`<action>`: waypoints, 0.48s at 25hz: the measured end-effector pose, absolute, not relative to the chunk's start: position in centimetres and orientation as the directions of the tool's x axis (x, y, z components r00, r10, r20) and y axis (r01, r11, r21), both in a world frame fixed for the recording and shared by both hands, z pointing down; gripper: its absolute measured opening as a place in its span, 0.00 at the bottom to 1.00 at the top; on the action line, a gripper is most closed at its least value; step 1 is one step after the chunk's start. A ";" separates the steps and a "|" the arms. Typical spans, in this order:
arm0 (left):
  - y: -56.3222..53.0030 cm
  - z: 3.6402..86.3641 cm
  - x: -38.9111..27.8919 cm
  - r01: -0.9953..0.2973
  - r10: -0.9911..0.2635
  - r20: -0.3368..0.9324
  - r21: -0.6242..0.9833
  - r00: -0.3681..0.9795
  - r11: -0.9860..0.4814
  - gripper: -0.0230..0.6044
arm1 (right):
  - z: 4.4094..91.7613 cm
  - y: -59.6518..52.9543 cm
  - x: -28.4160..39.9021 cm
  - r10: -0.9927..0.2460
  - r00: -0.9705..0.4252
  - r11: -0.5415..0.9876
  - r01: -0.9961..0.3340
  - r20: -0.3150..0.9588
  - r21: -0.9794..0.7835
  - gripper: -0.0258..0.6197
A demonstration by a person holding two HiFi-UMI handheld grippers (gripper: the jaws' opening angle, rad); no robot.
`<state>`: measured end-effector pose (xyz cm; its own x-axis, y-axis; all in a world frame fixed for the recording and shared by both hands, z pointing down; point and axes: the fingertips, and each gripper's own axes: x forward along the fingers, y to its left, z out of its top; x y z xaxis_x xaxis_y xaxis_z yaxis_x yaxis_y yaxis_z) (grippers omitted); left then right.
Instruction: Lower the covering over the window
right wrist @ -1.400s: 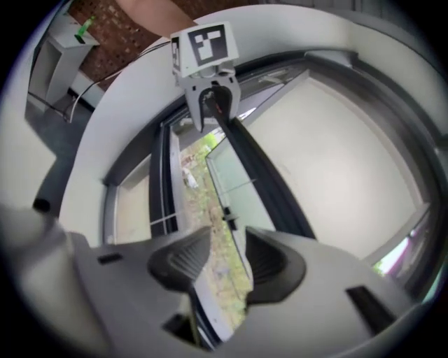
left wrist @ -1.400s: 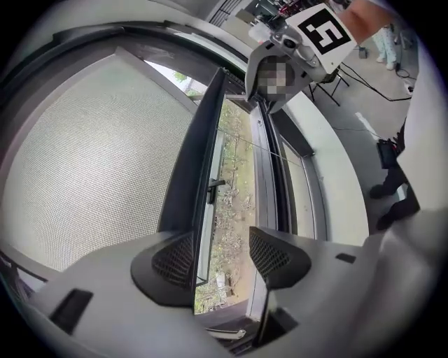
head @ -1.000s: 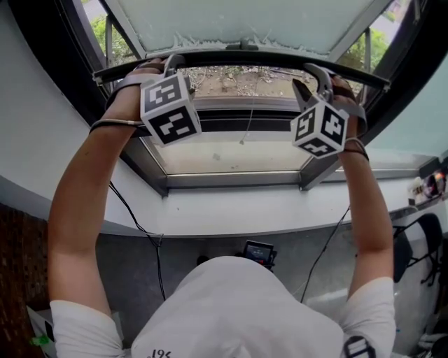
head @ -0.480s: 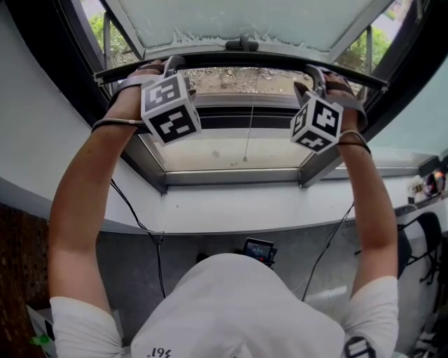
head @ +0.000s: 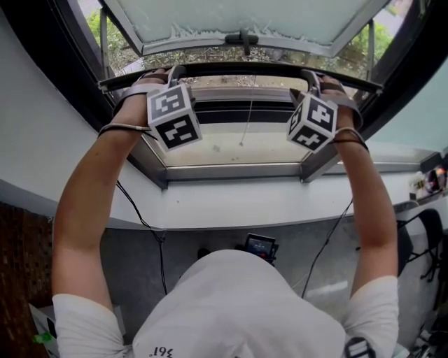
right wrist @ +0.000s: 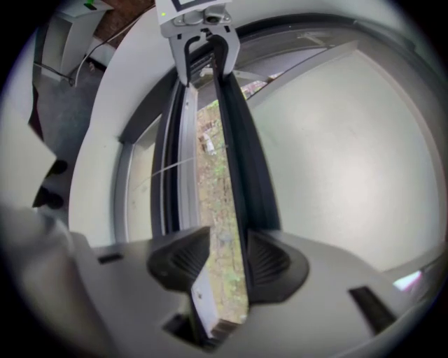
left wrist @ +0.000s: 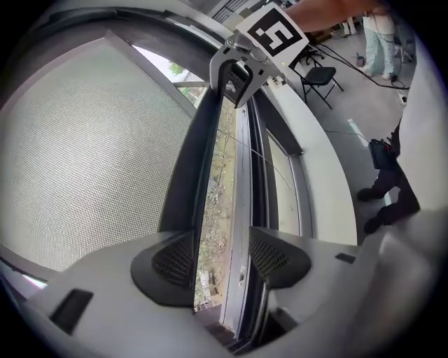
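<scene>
Bar (head: 238,68) sat lower than a second earlier, nearer the window frame (head: 231,171), and both grippers had come down with it. More of the tilted-out pane (head: 231,17) showed above.

Left gripper (left wrist: 220,259) was not clenched. Its jaws stood apart around the bar, which lay against the pad (left wrist: 171,260) on the mesh side, with daylight between the bar and the other pad. Right gripper (right wrist: 227,259) was the same: jaws apart, bar against the mesh-side pad (right wrist: 269,262), other pad clear of it.

The bar was the bottom edge of the mesh screen (left wrist: 84,154). Its long axis ran left to right across the window opening, roughly level, with one gripper near each end. The mesh spread away from it on the far side.

An open strip remained between the bar and the lower frame rail, with ground outside visible through it. A thin cord (head: 248,119) hung in the middle of that strip. The white sill (head: 231,203) lay below the frame.
</scene>
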<state>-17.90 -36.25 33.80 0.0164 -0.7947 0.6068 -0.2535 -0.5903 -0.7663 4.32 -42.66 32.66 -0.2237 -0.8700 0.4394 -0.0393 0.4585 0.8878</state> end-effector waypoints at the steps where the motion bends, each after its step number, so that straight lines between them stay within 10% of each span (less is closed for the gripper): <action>1: -36.2 34.0 -17.9 -0.252 -0.794 0.608 -0.766 0.014 -0.591 0.43 | 32.9 -42.6 4.3 -0.866 -0.214 0.467 -0.027 0.451 0.884 0.29; 12: -35.3 36.3 -17.9 -0.242 -0.756 0.655 -0.736 -0.014 -0.633 0.43 | 35.0 -41.6 4.5 -0.824 -0.164 0.546 0.024 0.542 0.838 0.29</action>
